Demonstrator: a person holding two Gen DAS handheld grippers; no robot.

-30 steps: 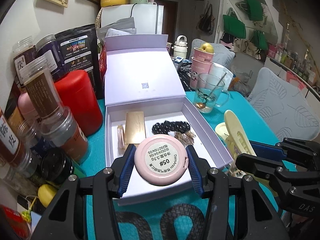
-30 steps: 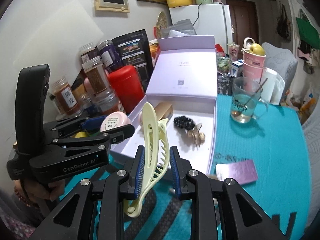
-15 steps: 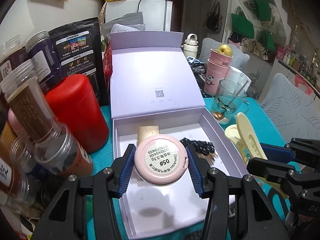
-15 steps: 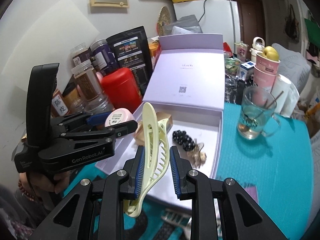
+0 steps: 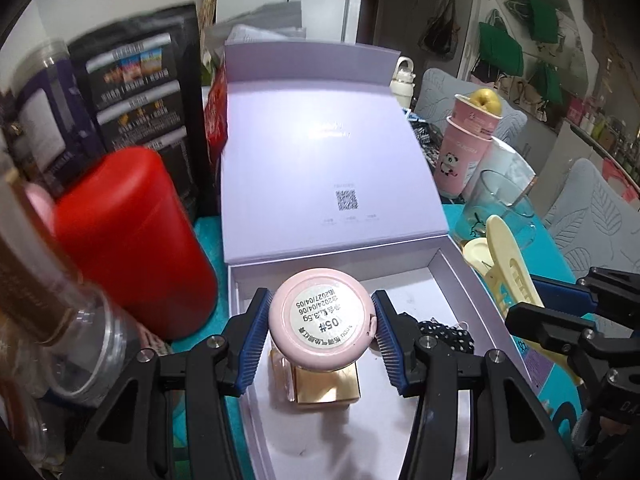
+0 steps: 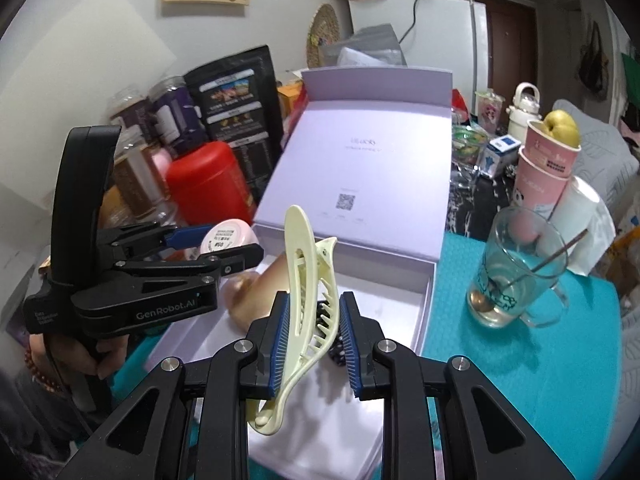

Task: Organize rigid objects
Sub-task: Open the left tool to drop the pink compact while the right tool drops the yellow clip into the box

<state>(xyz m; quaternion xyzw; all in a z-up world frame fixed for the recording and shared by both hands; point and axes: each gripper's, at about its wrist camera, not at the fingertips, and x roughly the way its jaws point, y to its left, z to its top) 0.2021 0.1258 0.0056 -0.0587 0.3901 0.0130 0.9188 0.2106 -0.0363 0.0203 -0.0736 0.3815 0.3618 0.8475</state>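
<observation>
My left gripper [image 5: 320, 328] is shut on a round pink compact [image 5: 322, 322] with a white label, held over the open lilac box [image 5: 460, 264]. Below it in the box lie a gold bottle [image 5: 326, 386] and a black beaded hair tie [image 5: 448, 330]. My right gripper [image 6: 314, 334] is shut on a pale yellow hair clip [image 6: 306, 280], upright above the box's [image 6: 424, 312] near part. The left gripper [image 6: 224, 258] with the compact [image 6: 230, 236] shows at the left of the right wrist view; the clip [image 5: 508, 264] shows at the right of the left wrist view.
A red canister [image 5: 128, 240], several jars [image 5: 48, 280] and dark pouches [image 5: 140, 92] crowd the box's left. A glass mug with a spoon [image 6: 516, 268], pink cups holding a yellow fruit [image 6: 548, 160] and a tissue roll stand right on the teal mat [image 6: 520, 360]. A person's hand [image 6: 80, 356] holds the left gripper.
Both grippers have moved forward over the box, each still gripping its object. The box, canister and mug now appear closer; the gold bottle lies right under the compact.
</observation>
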